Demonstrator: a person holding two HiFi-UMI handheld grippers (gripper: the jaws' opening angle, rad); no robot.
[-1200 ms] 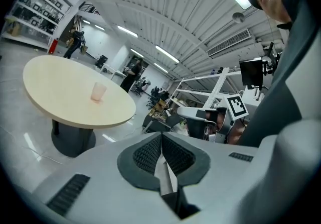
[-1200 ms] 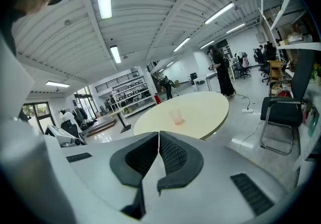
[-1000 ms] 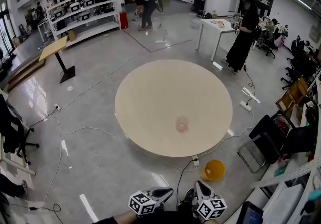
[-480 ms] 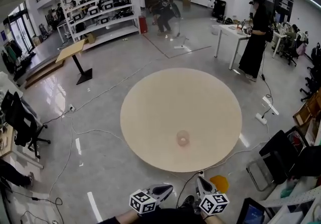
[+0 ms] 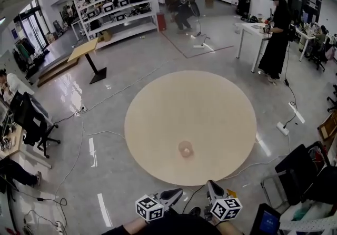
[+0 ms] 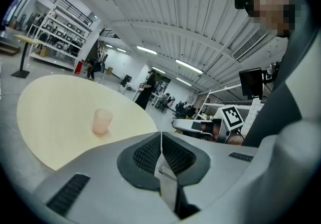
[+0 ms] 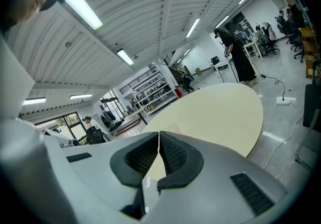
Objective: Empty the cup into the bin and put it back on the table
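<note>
A translucent pinkish cup stands upright near the front edge of the round beige table. Both grippers are low at the bottom of the head view, off the table and short of the cup. My left gripper is shut with nothing in it. In the left gripper view the cup stands ahead and to the left of the shut jaws. My right gripper is also shut and empty, pointing over the table. Only a yellow sliver of the bin shows beside it.
Cables trail over the glossy floor around the table. A black folding chair stands at the right and an office chair at the left. A person in black stands by a white desk at the back right.
The head view has swung, so the table and cup sit a little lower and further left in the picture. The yellow bin has slid almost out of sight. Both grippers stay shut.
</note>
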